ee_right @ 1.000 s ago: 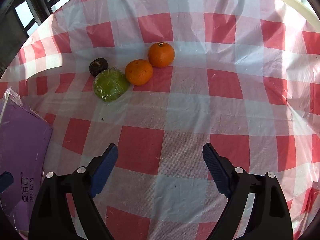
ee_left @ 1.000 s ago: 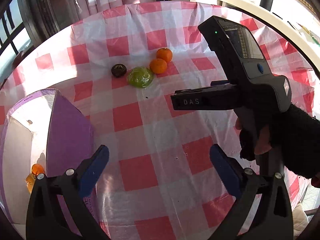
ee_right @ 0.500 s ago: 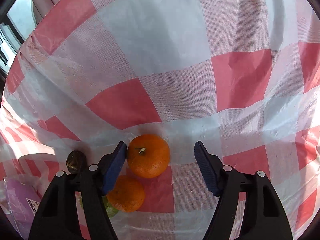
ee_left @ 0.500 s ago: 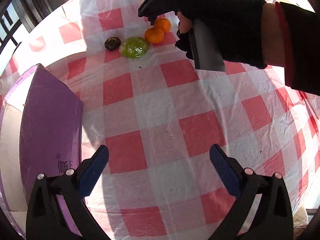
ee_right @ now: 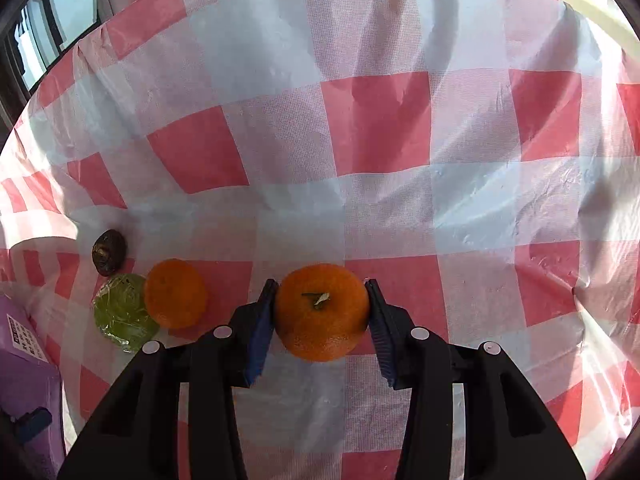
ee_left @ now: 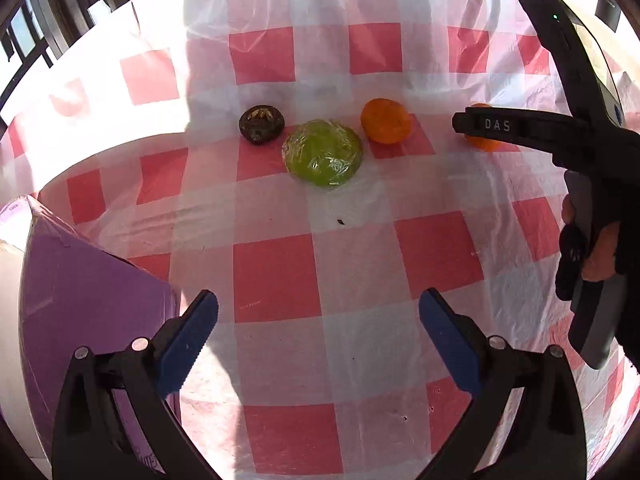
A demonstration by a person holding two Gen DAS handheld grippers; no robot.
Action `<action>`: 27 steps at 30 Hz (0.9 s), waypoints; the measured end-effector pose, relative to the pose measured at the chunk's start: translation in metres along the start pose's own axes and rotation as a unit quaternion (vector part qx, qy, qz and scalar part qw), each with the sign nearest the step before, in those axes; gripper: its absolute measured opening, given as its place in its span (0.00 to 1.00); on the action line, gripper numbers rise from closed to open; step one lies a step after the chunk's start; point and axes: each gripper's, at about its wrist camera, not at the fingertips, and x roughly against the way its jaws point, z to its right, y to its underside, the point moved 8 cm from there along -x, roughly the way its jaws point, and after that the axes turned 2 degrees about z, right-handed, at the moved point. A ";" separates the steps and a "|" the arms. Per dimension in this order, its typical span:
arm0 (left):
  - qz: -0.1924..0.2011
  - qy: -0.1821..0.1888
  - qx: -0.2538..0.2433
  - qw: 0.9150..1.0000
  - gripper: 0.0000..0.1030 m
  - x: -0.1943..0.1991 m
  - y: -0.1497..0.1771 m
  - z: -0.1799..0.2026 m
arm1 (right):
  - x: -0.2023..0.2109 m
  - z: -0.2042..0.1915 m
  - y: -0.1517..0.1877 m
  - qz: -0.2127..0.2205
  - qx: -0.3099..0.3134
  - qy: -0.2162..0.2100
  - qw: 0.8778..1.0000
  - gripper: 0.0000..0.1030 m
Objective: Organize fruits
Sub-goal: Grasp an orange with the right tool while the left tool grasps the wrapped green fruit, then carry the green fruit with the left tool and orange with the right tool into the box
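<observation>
The right gripper (ee_right: 320, 312) is closing, its fingers (ee_right: 260, 328) pinching the stemmed orange (ee_right: 322, 312) at its widest. Squeezing gently should avoid bruising. The left gripper (ee_left: 318, 336) is hovering, fingers spread, over the bench (ee_left: 360, 264).

Sunlit checked tablecloth (ee_left: 276, 276), perhaps windows (ee_right: 36, 44) behind

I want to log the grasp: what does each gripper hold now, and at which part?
The right gripper is closing on an orange, pads against its two sides, stem facing the camera. The left gripper is open and holds nothing.
</observation>
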 end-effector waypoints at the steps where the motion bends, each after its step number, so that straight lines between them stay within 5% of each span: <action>1: 0.005 0.000 -0.002 1.000 0.98 -0.006 -0.008 -0.001 | 0.007 0.006 0.006 0.002 0.001 0.001 1.000 0.42; 15: 0.013 0.043 0.011 0.999 0.89 -0.079 -0.087 -0.004 | 0.059 0.047 0.079 -0.001 -0.028 -0.003 1.000 0.42; 17: 0.024 0.044 0.010 0.999 0.82 -0.080 -0.093 -0.002 | 0.056 0.061 0.075 -0.001 -0.030 -0.003 1.000 0.42; 18: 0.029 0.042 0.007 0.999 0.67 -0.078 -0.095 0.000 | 0.057 0.061 0.076 0.001 -0.031 -0.002 1.000 0.42; 27: 0.019 0.086 0.054 0.995 0.61 -0.034 -0.048 0.031 | 0.088 0.073 0.094 0.001 -0.041 0.001 0.999 0.42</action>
